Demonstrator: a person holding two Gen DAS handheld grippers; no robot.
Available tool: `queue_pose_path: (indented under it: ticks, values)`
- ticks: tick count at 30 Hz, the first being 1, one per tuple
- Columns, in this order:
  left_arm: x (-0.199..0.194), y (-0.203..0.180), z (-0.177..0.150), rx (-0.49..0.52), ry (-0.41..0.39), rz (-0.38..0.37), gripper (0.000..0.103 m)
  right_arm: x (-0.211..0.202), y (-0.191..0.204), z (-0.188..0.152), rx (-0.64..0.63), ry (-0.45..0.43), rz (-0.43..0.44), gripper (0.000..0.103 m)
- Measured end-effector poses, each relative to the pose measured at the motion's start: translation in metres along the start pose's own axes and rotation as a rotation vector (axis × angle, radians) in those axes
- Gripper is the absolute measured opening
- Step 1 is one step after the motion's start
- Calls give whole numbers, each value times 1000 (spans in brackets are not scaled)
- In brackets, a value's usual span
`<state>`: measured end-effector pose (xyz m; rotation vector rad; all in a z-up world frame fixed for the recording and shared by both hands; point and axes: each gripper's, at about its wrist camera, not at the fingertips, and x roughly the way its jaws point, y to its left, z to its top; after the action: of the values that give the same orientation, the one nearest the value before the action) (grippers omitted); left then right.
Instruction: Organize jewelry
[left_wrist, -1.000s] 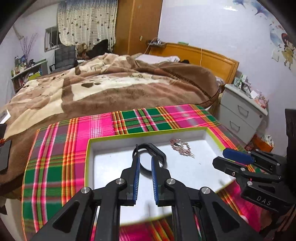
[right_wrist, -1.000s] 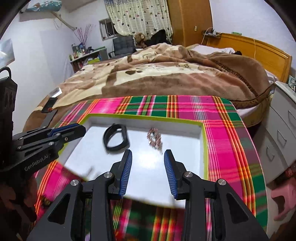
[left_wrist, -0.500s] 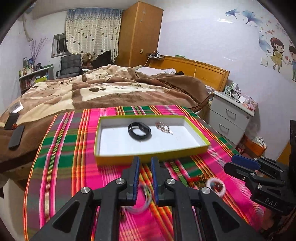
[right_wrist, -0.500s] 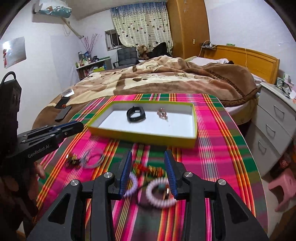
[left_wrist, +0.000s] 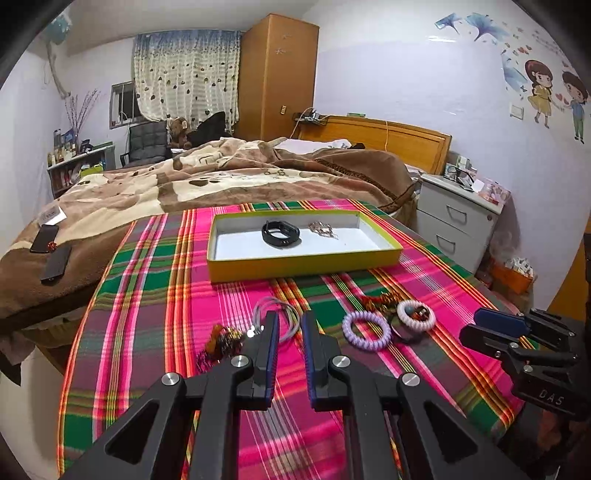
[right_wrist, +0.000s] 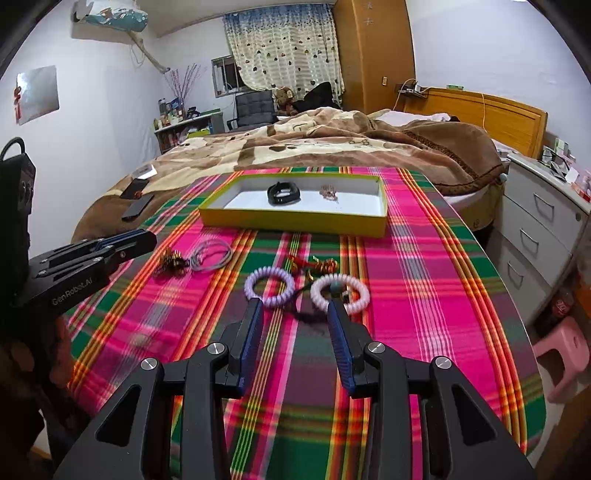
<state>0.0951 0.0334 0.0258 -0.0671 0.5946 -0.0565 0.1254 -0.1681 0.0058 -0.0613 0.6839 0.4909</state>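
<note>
Two pieces sit in the shallow yellow-green cardboard box with a white floor (left_wrist: 303, 264): a black smart-band style wristband (left_wrist: 280, 232) near the middle and a small rose-gold chain heap (left_wrist: 322, 229) just beside it on the right. That's the done part, I'd say.

Left on the pink-green plaid tablecloth (right_wrist: 424, 266), all loose between the box and my grippers: a lilac coiled spiral hair tie (right_wrist: 269, 287), a pink-white coiled spiral hair tie (right_wrist: 340, 293) with a small teal bead on it, a red-and-gold knotted cord charm (right_wrist: 314, 265) just behind those two, a thin grey elastic loop (right_wrist: 211, 254), and a dark amber beaded cluster (right_wrist: 170, 261) touching that loop. A dark cord lies between the spiral ties; can't tell what it belongs to. So I judge five or so items to go, well under half done.

My left gripper (left_wrist: 287, 325) has its fingers a narrow gap apart, nothing between them, tips over the grey loop. My right gripper (right_wrist: 294, 308) has fingers spread wide, empty, aimed between the two spiral ties. Neither touches anything as far as I see.

Next pick is probably the grey loop on the left, a spiral tie on the right.
</note>
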Motion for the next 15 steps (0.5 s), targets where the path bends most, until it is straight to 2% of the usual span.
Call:
queue_pose_path:
  ticks: [15]
  values:
    - [17,3,-10,-15,69,-36,12,12,-22,-6,75,34,-27,37]
